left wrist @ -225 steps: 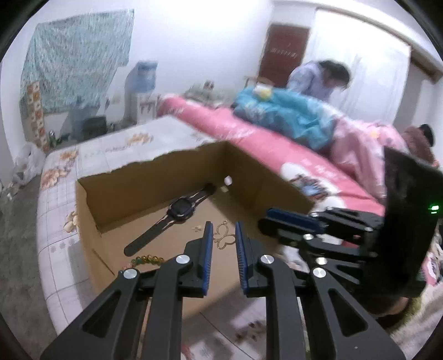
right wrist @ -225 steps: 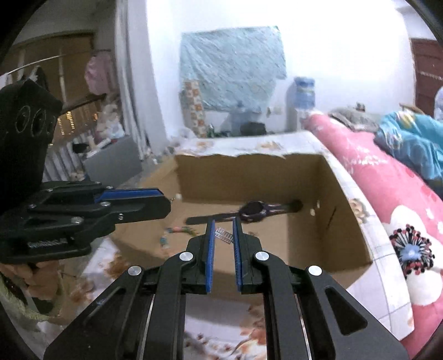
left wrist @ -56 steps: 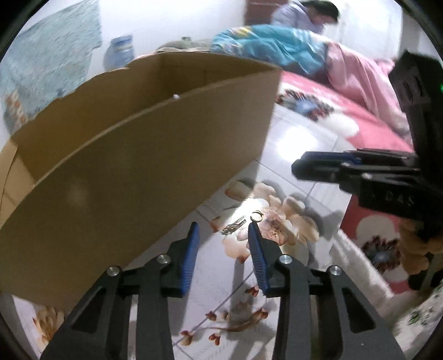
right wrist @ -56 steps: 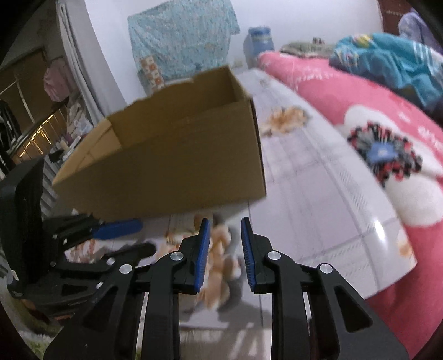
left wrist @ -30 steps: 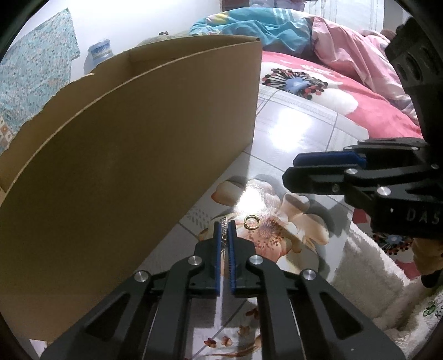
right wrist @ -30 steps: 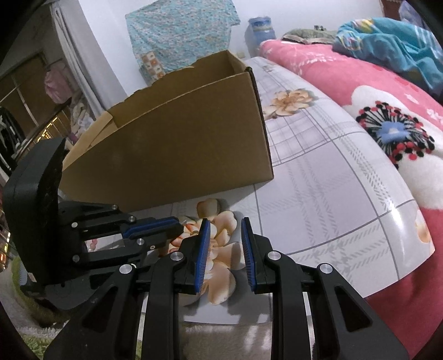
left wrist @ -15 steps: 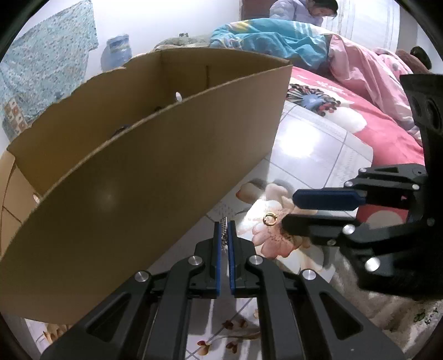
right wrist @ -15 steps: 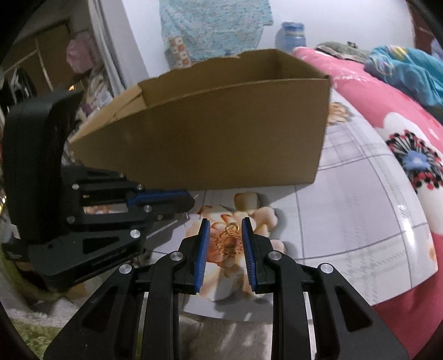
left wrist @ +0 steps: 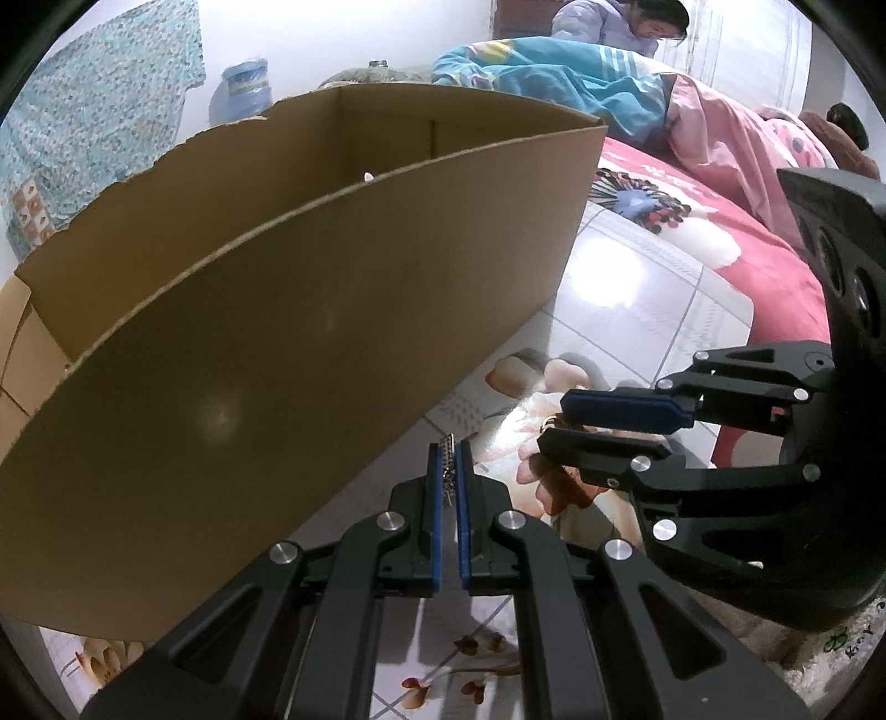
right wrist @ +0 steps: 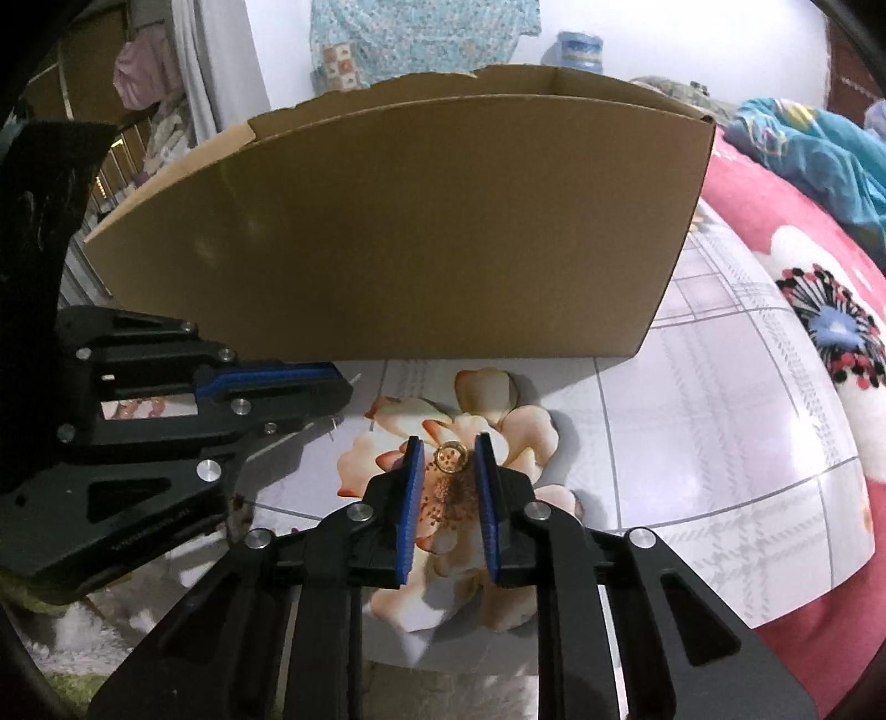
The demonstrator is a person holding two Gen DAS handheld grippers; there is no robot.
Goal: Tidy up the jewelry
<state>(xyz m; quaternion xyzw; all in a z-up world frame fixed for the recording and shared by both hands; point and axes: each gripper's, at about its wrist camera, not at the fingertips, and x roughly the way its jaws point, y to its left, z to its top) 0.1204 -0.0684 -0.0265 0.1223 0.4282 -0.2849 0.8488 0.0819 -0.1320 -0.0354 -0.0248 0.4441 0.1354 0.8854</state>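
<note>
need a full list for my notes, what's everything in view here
cardboard box: one, brown, open top, on the table behind both grippers
ring: one, gold, on the table's flower print, between the right jaws
chain piece: one, silvery, pinched in the left jaws
table: one, white with checks and flowers
bedding: pink floral, blue blanket, right of table
person: one, far back by the bed
left hand-held gripper: black, blue pads, shut
right hand-held gripper: same, jaws have just been closing around the ring

place: home bedroom
signs: bed [left wrist: 692, 221] with pink floral cover, blue quilt [left wrist: 554, 83], hanging clothes [right wrist: 144, 72], person [left wrist: 620, 22]
</note>
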